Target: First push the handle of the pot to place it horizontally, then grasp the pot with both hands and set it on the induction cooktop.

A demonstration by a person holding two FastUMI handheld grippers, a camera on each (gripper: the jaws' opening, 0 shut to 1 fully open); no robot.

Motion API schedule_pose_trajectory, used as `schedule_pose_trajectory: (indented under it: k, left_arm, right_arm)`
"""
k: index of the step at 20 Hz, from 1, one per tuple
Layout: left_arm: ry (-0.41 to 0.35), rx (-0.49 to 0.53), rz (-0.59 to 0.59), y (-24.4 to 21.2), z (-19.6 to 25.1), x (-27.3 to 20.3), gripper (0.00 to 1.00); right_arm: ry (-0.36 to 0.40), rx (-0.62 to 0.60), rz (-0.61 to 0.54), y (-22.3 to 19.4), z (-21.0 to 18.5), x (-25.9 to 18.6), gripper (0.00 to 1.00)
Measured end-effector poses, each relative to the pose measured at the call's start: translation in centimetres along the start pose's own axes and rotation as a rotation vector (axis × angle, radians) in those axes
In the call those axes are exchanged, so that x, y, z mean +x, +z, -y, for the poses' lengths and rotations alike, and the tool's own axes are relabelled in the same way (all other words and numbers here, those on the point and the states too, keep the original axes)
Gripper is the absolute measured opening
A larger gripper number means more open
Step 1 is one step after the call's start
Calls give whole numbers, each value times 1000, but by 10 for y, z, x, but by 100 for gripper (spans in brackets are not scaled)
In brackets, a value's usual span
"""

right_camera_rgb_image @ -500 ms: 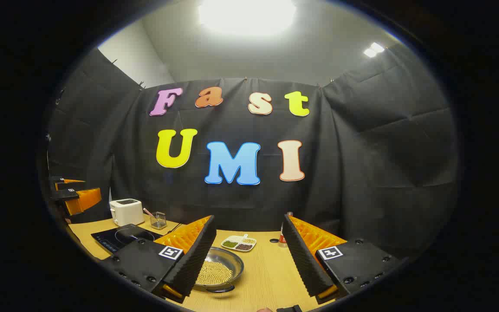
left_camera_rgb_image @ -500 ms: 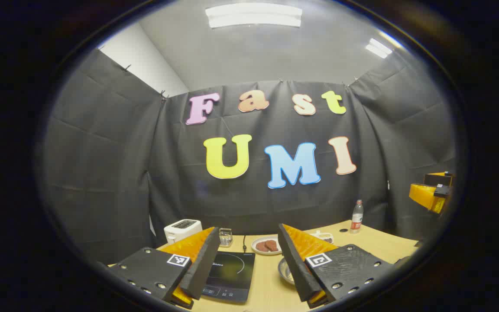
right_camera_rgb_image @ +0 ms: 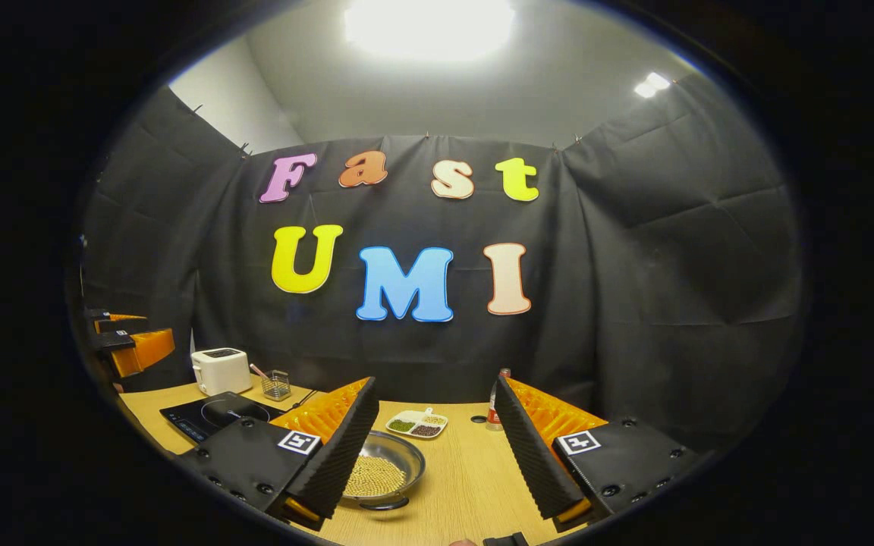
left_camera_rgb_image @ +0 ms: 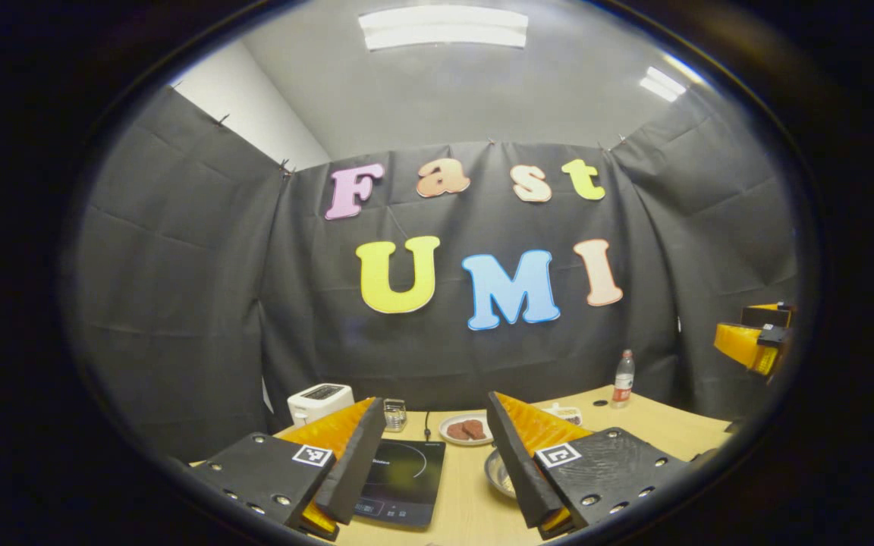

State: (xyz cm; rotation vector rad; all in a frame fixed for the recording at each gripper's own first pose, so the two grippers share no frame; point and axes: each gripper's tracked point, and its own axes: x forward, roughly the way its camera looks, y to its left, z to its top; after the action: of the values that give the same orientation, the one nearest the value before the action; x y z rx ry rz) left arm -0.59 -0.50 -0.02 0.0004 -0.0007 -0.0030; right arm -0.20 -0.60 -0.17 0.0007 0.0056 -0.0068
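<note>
A shallow steel pot point(right_camera_rgb_image: 382, 475) filled with pale beans sits on the wooden table, its dark handle point(right_camera_rgb_image: 381, 503) pointing toward me. My right gripper point(right_camera_rgb_image: 433, 447) hovers above and behind it, open, with nothing between its fingers. The black induction cooktop point(right_camera_rgb_image: 213, 415) lies to the pot's left. In the left gripper view the cooktop point(left_camera_rgb_image: 405, 474) sits between the open fingers of my left gripper point(left_camera_rgb_image: 431, 455), and the pot's rim point(left_camera_rgb_image: 495, 472) peeks out beside the right finger. Each view shows the other gripper at its edge: the left gripper point(right_camera_rgb_image: 130, 345), the right gripper point(left_camera_rgb_image: 752, 341).
A white toaster point(right_camera_rgb_image: 220, 370) and a small wire basket point(right_camera_rgb_image: 277, 385) stand behind the cooktop. A divided dish of beans point(right_camera_rgb_image: 416, 425), a plate of brown patties point(left_camera_rgb_image: 466, 429) and a drink bottle point(left_camera_rgb_image: 623, 378) sit toward the back of the table point(right_camera_rgb_image: 467, 478).
Both views have shifted only slightly. The grippers stay open and the pot has not moved.
</note>
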Motion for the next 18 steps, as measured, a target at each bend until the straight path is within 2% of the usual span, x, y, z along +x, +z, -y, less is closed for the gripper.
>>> schedule_pose_trajectory:
  k: [18]
  left_arm:
    - [11, 10, -9, -2, -9, 1, 82]
  right_arm:
    - [8, -6, -30, -7, -3, 2, 98]
